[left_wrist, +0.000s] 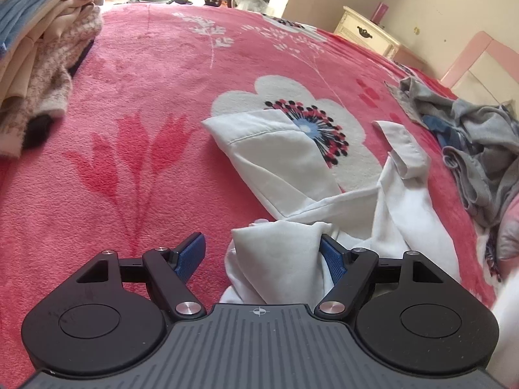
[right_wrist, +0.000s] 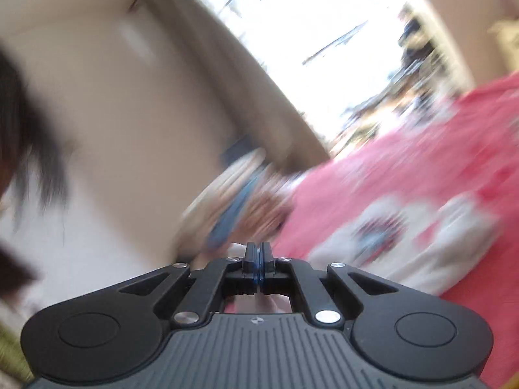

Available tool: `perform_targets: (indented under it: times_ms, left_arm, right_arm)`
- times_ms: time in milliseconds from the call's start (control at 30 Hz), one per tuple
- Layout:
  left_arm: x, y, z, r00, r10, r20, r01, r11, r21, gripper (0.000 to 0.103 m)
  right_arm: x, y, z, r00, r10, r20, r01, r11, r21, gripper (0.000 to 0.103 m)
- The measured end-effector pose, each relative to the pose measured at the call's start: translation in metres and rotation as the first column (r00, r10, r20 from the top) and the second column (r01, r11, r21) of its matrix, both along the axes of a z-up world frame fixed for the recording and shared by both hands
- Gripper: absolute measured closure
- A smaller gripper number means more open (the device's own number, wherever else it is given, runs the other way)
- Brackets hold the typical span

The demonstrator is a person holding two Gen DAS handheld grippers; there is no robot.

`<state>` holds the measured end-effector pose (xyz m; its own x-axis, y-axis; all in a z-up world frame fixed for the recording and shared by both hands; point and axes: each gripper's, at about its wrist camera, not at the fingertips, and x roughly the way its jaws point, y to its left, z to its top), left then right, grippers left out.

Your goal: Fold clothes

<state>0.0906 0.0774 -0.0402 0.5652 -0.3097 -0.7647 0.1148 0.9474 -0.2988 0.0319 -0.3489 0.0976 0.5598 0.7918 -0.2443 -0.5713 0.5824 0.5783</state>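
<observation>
A crumpled white garment (left_wrist: 285, 162) lies on the pink flowered blanket (left_wrist: 146, 81), one sleeve stretched toward the far left. My left gripper (left_wrist: 259, 240) is open just above the blanket at the garment's near end. A bunched fold of white cloth sits between its blue-padded fingers (left_wrist: 191, 253) and touches the right one. The right wrist view is tilted and motion-blurred. My right gripper (right_wrist: 258, 248) is shut there, held up off the bed, with nothing visible between its pads.
A stack of folded clothes (left_wrist: 39, 48) sits at the bed's far left, blurred as the stack (right_wrist: 233, 201) in the right wrist view. A grey clothes heap (left_wrist: 480, 149) lies at right. A cream nightstand (left_wrist: 366, 32) stands beyond the bed. A person's dark hair (right_wrist: 22, 129) shows.
</observation>
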Motion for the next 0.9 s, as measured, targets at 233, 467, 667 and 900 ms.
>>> perform_targets:
  times_ms: [233, 467, 667, 900]
  left_arm:
    - [0.000, 0.008, 0.007, 1.000, 0.021, 0.008, -0.021, 1.000, 0.007, 0.028]
    - [-0.006, 0.012, 0.021, 0.999, 0.000, 0.040, 0.001, 1.000, -0.015, 0.028]
    - [-0.019, -0.001, 0.042, 0.985, -0.140, 0.099, 0.149, 0.984, -0.097, 0.022]
    - [-0.028, -0.044, 0.036, 0.948, -0.301, 0.104, 0.301, 0.953, 0.021, 0.015]
  right_arm:
    - [0.025, -0.062, 0.034, 0.909, -0.390, 0.147, 0.400, 0.916, -0.041, 0.102]
    - [0.039, -0.024, -0.016, 0.938, -0.348, -0.010, 0.340, 0.922, -0.188, 0.094]
    - [0.039, 0.075, -0.056, 0.991, -0.090, -0.100, 0.050, 0.936, -0.350, 0.053]
    - [0.026, 0.129, -0.060, 0.992, 0.074, -0.099, -0.109, 0.904, -0.414, 0.050]
